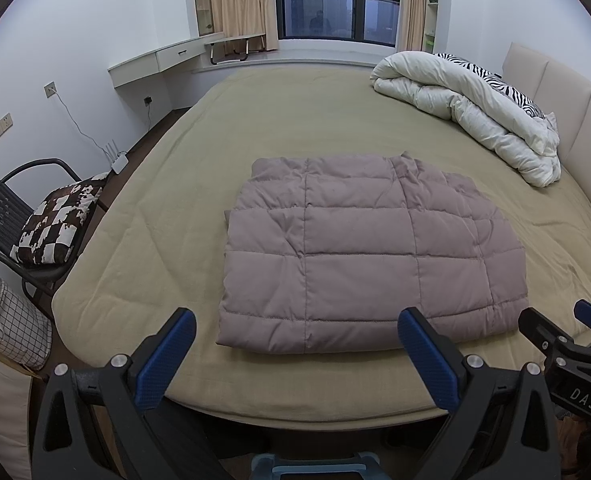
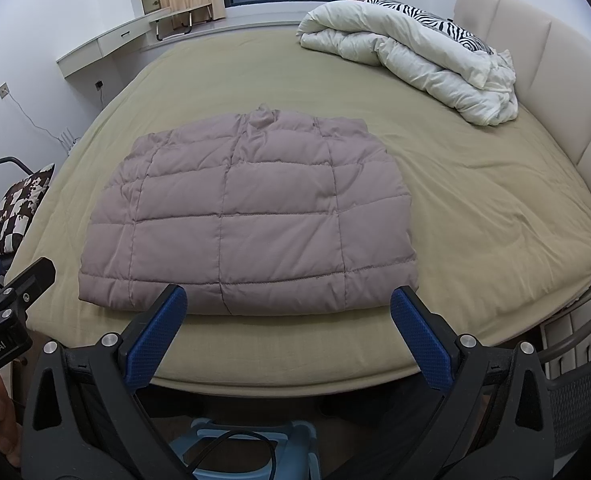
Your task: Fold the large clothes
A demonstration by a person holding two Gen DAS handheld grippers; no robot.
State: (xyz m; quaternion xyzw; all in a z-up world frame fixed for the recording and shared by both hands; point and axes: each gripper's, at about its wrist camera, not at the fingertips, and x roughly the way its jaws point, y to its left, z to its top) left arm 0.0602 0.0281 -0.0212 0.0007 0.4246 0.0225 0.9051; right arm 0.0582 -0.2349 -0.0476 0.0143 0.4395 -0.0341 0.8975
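A mauve quilted puffer jacket (image 1: pixel 359 256) lies flat and folded into a rough rectangle on the tan bed (image 1: pixel 167 240), its near edge by the bed's front edge. It also shows in the right wrist view (image 2: pixel 247 220), collar at the far side. My left gripper (image 1: pixel 295 322) is open and empty, held just short of the jacket's near edge. My right gripper (image 2: pixel 287 298) is open and empty, also at the near edge. The right gripper shows at the right edge of the left wrist view (image 1: pixel 567 324).
A bunched white duvet (image 1: pixel 467 108) with a zebra pillow (image 1: pixel 507 88) lies by the headboard (image 1: pixel 575 120). A chair with a checked cushion (image 1: pixel 55 220) and a grid-pattern basket (image 1: pixel 13 324) stand left of the bed. Desk and window are at the far wall.
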